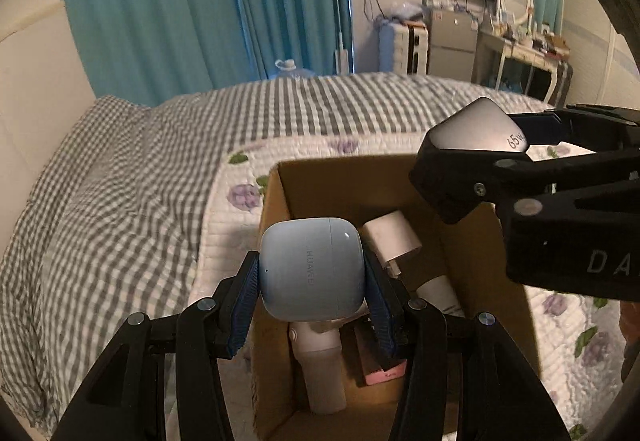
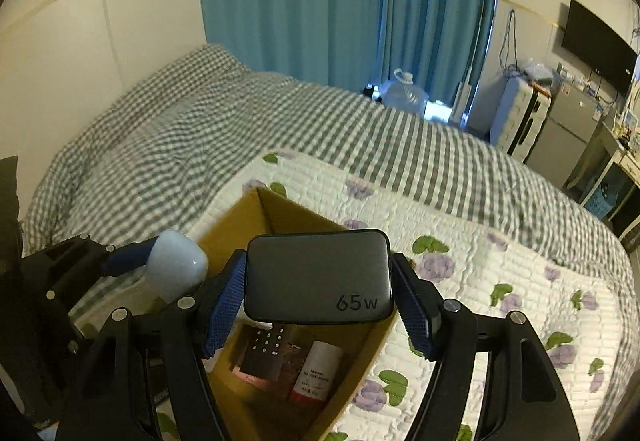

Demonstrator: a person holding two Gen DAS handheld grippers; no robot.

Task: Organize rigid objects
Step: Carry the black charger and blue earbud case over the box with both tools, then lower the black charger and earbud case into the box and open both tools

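Looking along your left gripper [image 1: 312, 281], you see its blue ribbed pads clamped on the sides of a pale blue earbud case [image 1: 313, 268], a smooth, glossy pebble shape with rounded corners and faint lettering down its face. It hangs over an open cardboard box [image 1: 272, 209] standing on a white quilt with purple flowers [image 1: 240, 197]. Only this view shows the box's far contents: a white square charger plug [image 1: 392, 237], a white cylinder [image 1: 438, 291], and a matte white handle-shaped device [image 1: 320, 361] lying lengthwise, beside a pink-edged item [image 1: 386, 375]. Your right gripper [image 1: 476, 145] enters from the right above the box's far corner, holding a grey block.

Looking along your right gripper [image 2: 318, 277], you see that block plainly: a dark grey power adapter [image 2: 318, 273], a flat rounded rectangle with a satin finish and "65w" printed at one corner, pinched between the two blue pads over the box [image 2: 256, 209]. This view alone shows a black keypad remote [image 2: 270, 347] and a white tube with a red base [image 2: 318, 373] in the bottom. Your left gripper [image 2: 160, 261] shows at the left with the earbud case [image 2: 178, 267], seen end-on as a glossy rounded lump. A grey-and-white gingham bedspread [image 2: 168, 145] lies beyond the quilt [image 2: 460, 241], with teal curtains [image 2: 288, 1] behind.
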